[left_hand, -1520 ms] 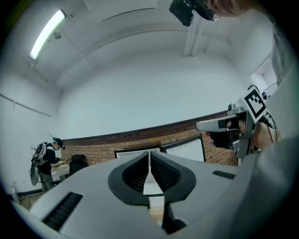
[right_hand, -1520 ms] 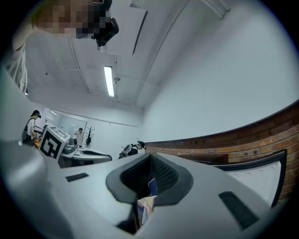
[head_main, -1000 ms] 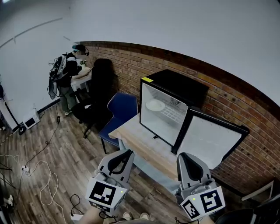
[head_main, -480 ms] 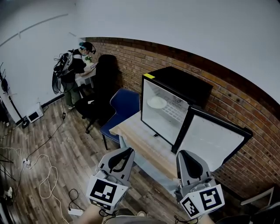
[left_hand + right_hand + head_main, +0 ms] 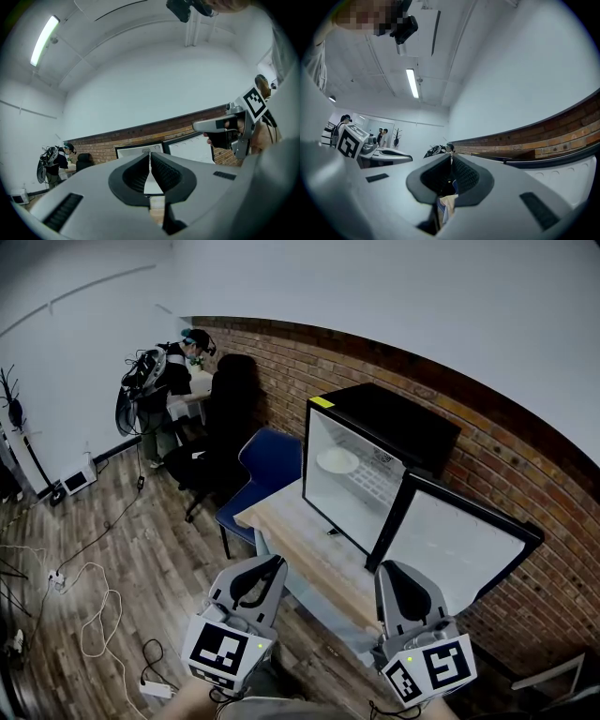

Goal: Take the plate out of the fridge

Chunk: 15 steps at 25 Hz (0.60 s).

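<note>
Brick wall is running behind the setup, and wood floor is showing below with loose cables lying across it. Black fridge is sitting on a light wooden table, backed toward the brick. Its fridge door is hanging wide open on the right side in head view, white liner facing out.

White plate is lying flat inside the fridge, on the left part of the wire shelf, with nothing touching it.

Person's left gripper is hovering in front of the table's near edge, well apart from the plate and pointing toward the fridge. Left gripper view is showing both jaws pressed together, ribbed pads meeting at the tip, nothing between them. Person's right gripper is hovering beside it, below the open door and also short of the fridge. Right gripper view is showing its jaws closed tip to tip, nothing pinched. Both are pointing roughly level.

Blue chair is standing just left of the table, with a black office chair beyond it. Another person wearing a backpack rig is standing at a desk by the brick wall in the far corner. Right gripper view is also catching two more figures far off, too small to make out.
</note>
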Each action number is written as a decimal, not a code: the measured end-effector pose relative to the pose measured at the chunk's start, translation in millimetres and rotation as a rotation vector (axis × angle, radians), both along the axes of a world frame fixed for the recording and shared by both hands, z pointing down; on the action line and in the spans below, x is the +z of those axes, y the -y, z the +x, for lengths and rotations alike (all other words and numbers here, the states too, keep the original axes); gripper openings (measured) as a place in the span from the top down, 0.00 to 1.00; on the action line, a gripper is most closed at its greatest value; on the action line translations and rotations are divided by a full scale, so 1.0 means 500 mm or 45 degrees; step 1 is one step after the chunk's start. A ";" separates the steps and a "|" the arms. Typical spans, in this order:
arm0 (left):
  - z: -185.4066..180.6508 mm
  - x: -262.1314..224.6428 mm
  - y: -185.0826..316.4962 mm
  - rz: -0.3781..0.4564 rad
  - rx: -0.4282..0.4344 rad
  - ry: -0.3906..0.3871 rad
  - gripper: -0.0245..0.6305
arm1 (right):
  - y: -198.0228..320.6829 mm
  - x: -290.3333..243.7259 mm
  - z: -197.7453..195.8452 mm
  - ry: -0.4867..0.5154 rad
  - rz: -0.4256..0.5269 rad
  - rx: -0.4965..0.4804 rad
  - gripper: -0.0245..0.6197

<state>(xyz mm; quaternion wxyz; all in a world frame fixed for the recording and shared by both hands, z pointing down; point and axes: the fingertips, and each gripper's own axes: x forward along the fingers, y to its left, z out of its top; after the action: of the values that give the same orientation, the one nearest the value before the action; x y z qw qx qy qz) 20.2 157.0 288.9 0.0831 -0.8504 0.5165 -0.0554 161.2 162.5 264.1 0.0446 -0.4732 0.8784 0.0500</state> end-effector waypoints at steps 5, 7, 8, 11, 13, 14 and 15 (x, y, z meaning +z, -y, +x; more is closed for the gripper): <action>0.012 0.009 0.024 0.009 0.008 -0.003 0.92 | 0.021 0.014 0.005 -0.013 -0.003 -0.006 0.91; 0.015 0.013 0.035 0.007 0.008 -0.007 0.92 | 0.032 0.017 0.004 -0.014 -0.002 -0.007 0.91; 0.015 0.015 0.041 0.002 0.008 -0.012 0.92 | 0.039 0.019 0.004 -0.014 -0.001 -0.006 0.91; 0.011 0.020 0.061 -0.008 0.008 -0.016 0.92 | 0.060 0.021 0.000 -0.015 -0.002 -0.004 0.91; 0.005 0.024 0.077 -0.001 0.013 -0.004 0.92 | 0.074 0.023 -0.004 -0.016 -0.003 0.000 0.91; 0.002 0.026 0.085 0.010 0.018 0.006 0.92 | 0.081 0.024 -0.005 -0.016 -0.004 0.003 0.91; -0.001 0.028 0.094 0.018 0.021 0.013 0.92 | 0.089 0.026 -0.007 -0.016 -0.006 0.007 0.91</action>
<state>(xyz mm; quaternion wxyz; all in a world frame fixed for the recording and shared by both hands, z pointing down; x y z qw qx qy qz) 19.8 109.9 302.8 0.0924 -0.8538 0.5093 -0.0554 157.9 117.9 277.1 0.0379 -0.4753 0.8775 0.0512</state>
